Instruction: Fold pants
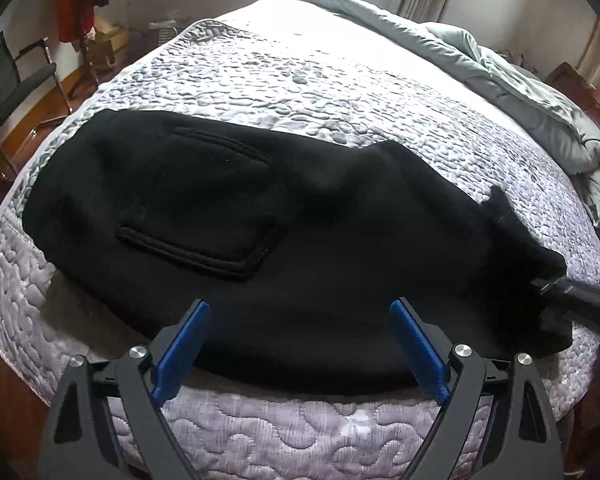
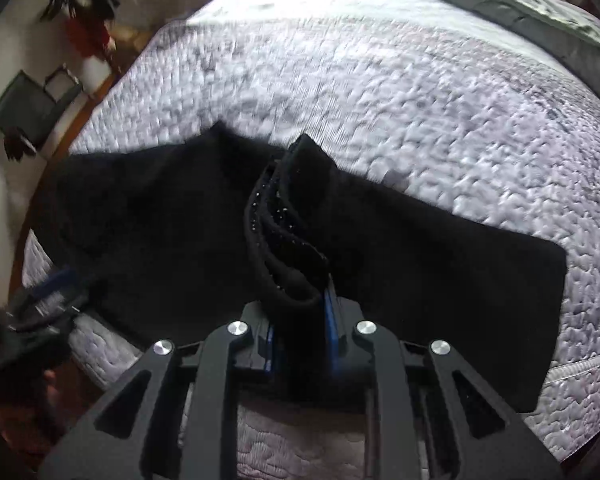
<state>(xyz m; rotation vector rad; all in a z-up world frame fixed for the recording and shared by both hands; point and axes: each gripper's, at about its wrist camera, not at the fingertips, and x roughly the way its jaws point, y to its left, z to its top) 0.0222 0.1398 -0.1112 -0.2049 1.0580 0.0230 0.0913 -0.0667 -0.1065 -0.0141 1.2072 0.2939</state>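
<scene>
Black pants (image 1: 300, 232) lie lengthwise across the near part of a quilted mattress (image 1: 300, 60), with a back pocket (image 1: 204, 208) facing up. My left gripper (image 1: 300, 344) hangs open just above the pants' near edge, and nothing is between its blue pads (image 1: 184, 344). My right gripper (image 2: 300, 316) is shut on a bunched cuff end of the pants (image 2: 288, 232), which stands up in thick folds over the flat cloth (image 2: 140, 220). In the left wrist view the right gripper (image 1: 576, 300) enters at the right edge. The left gripper (image 2: 48, 292) shows blurred at the left of the right wrist view.
A pale green duvet (image 1: 540, 92) is heaped along the far right side of the bed. On the wooden floor to the left stand a black chair (image 1: 16, 76) and a rack with a red garment (image 1: 74, 12). The mattress edge (image 1: 284, 432) runs right below the grippers.
</scene>
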